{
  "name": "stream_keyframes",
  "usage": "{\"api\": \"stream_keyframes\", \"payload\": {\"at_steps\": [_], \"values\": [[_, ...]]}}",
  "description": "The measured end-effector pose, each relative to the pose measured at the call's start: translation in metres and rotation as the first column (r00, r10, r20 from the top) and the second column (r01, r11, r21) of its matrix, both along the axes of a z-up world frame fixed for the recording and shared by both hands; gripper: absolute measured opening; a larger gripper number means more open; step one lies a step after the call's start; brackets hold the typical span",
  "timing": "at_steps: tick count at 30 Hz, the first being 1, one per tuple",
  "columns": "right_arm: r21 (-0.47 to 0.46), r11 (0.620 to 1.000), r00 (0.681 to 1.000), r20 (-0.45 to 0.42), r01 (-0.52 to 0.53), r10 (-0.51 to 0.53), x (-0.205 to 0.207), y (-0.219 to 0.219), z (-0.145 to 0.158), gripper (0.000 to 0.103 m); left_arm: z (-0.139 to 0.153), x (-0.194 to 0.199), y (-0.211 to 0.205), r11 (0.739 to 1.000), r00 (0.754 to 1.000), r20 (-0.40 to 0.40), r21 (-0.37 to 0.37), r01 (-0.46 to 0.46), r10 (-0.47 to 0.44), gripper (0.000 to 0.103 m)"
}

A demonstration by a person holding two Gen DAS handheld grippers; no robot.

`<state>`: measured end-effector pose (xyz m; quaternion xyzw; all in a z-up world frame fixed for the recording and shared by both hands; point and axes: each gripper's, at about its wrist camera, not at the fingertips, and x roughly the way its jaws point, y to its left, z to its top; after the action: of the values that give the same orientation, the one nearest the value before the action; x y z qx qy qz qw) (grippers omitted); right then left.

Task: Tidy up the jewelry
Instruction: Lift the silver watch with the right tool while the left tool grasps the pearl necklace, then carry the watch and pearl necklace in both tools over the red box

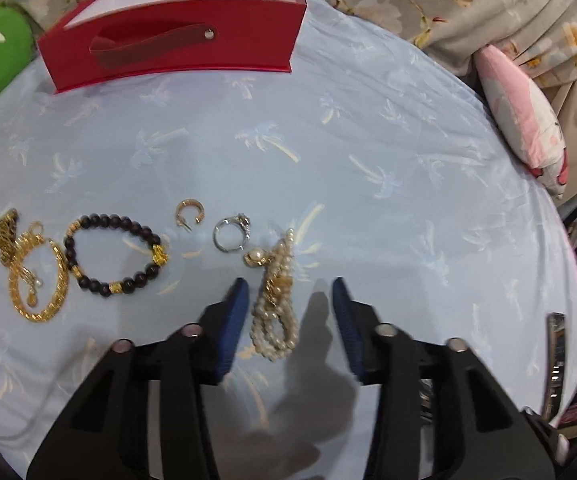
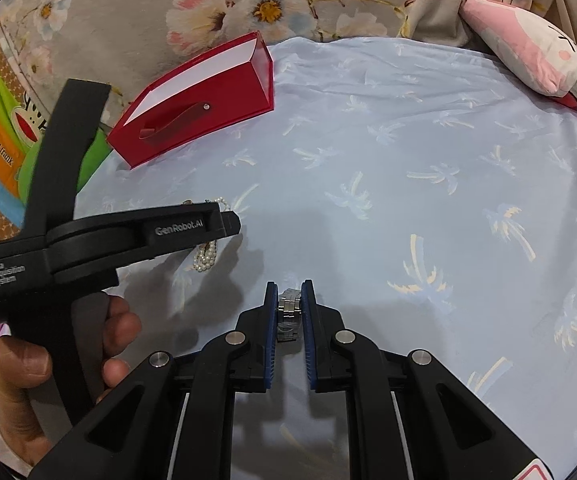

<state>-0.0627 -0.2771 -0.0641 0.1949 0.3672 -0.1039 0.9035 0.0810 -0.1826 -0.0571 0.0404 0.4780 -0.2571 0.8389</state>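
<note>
Left wrist view gets the whole jewelry lineup on the bed: gold chain (image 1: pixel 34 276), dark bead bracelet (image 1: pixel 114 256), small gold hoop (image 1: pixel 189 212), silver ring (image 1: pixel 232 232), and a pearl strand (image 1: pixel 274 304). The left tongs (image 1: pixel 288 284) are open, with the pearls lying between the blue pads (image 1: pixel 234 320), closer to the left one, not pinched.

Right wrist view only catches a bit of those pearls (image 2: pixel 206 256) behind the other tool (image 2: pixel 88 240), which a hand (image 2: pixel 24 380) holds. What it does show is the right tongs (image 2: pixel 290 290) closed on a steel watch band (image 2: pixel 288 312).

Red box (image 1: pixel 176 24) sits open at the far edge of the pale blue palm-print sheet (image 1: pixel 368 160). Floral blanket (image 2: pixel 168 12) behind it, pink pillow (image 1: pixel 524 120) off to the right.
</note>
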Motion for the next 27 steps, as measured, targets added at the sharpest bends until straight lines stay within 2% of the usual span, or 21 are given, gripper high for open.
{"api": "stream_keyframes", "payload": {"at_steps": [1, 6, 14, 20, 27], "values": [[0.000, 1.000, 1.000, 0.000, 0.000, 0.000, 0.000, 0.000, 0.000, 0.011, -0.002, 0.000, -0.001, 1.000, 1.000, -0.006, 0.008, 0.011, -0.011, 0.016], [-0.002, 1.000, 1.000, 0.003, -0.005, 0.005, -0.001, 0.001, 0.002, 0.011, 0.001, -0.001, 0.008, 1.000, 1.000, -0.013, -0.019, 0.019, -0.019, 0.015], [-0.017, 1.000, 0.999, 0.044, -0.019, 0.020, 0.001, 0.006, 0.024, 0.011, 0.045, -0.011, 0.051, 0.997, 0.998, 0.070, -0.078, -0.001, 0.006, 0.015], [-0.006, 0.999, 0.995, 0.085, -0.049, 0.050, 0.011, 0.012, 0.047, 0.011, 0.078, -0.008, 0.101, 0.994, 0.989, 0.129, -0.095, -0.060, 0.072, 0.015], [-0.078, 0.993, 0.982, 0.155, -0.092, 0.103, 0.031, 0.028, 0.091, 0.011, 0.111, 0.002, 0.156, 0.985, 0.966, 0.202, -0.090, -0.144, 0.160, 0.015]]}}
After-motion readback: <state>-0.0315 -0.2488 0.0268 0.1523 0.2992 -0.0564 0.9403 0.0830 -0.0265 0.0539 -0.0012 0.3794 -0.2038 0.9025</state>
